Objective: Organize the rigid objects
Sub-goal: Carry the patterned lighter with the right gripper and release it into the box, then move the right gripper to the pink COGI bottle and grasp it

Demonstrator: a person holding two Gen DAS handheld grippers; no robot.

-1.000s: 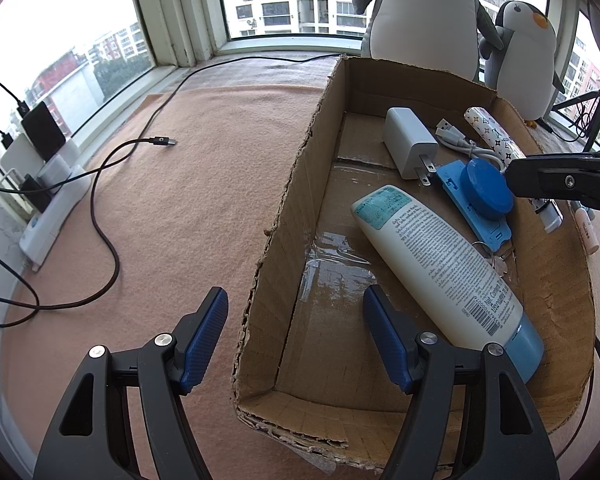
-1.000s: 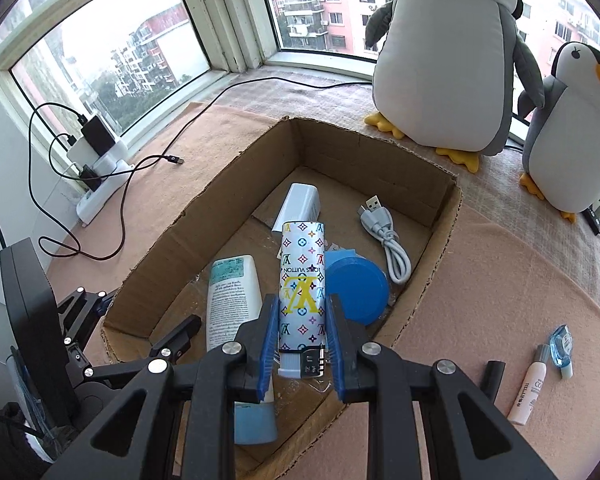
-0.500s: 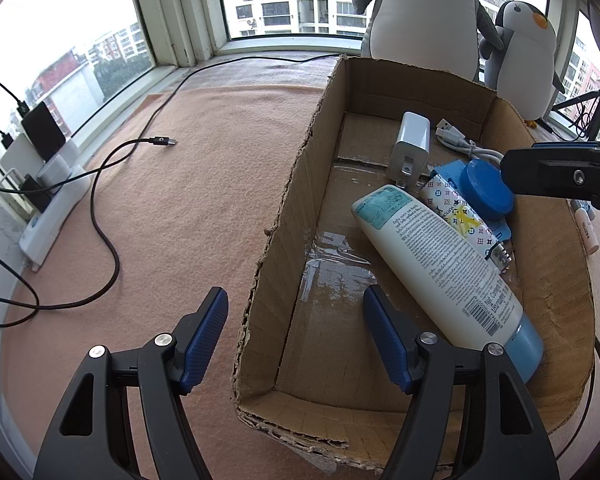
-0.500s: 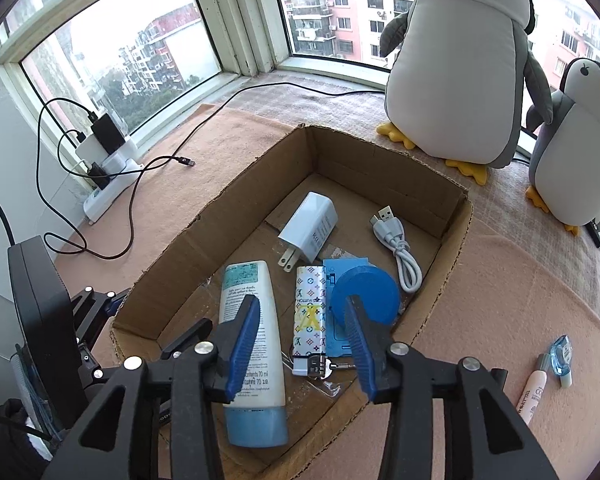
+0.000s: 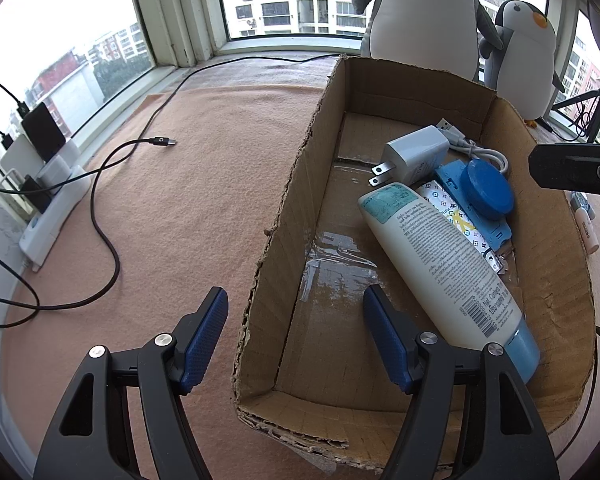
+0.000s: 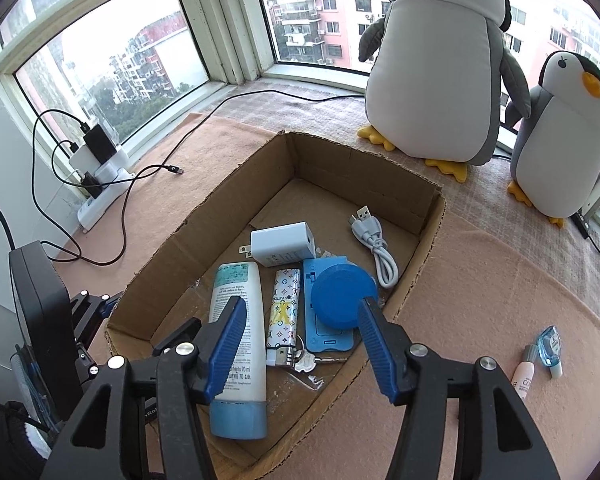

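The patterned lighter [image 6: 284,307] lies flat on the floor of the cardboard box [image 6: 404,184], between the lotion tube [image 6: 238,340] and the blue round-topped case [image 6: 340,300], with the white charger [image 6: 282,243] just beyond its far end. My right gripper [image 6: 298,344] hangs above it, jaws opening, nothing pinched. My left gripper [image 5: 296,340] straddles the box's near-left wall, jaws apart, not pressing it.

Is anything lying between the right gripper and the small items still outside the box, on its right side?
Nothing visible. The right gripper, its jaws opening and empty, hovers over the cardboard box. The white tube and blue correction tape lie on bare mat beyond the right wall.
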